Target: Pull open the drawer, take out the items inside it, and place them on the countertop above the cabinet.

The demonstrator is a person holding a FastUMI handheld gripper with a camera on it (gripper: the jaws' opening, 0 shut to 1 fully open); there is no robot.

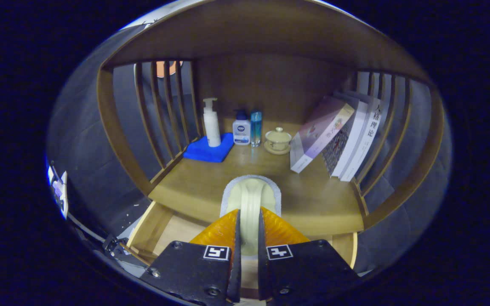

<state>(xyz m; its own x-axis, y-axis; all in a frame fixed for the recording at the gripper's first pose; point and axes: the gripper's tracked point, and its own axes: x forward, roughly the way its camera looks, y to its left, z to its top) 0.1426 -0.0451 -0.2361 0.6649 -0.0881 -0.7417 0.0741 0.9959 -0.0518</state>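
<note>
Countertop (211, 187) ahead w/ books, bottles — gripper (248, 225) fingers pinching cream brush (250, 199) betw. them, above open drawer (172, 229).

countertop (194, 187) front half bare, passable ahead of fingers | rear blocked: blue cloth (208, 151) with pump bottle (211, 123), two small bottles (247, 128), lidded cup (277, 139) | leaning books (338, 138) crowd one side | slat walls (164, 110) close both sides | gripper (248, 221) clamped on cream item (250, 199), open drawer (172, 229) below

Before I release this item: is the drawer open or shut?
Open. The drawer's pale interior shows below the countertop's front edge, beside the fingers, and the gripper holds a cream item above it.
</note>
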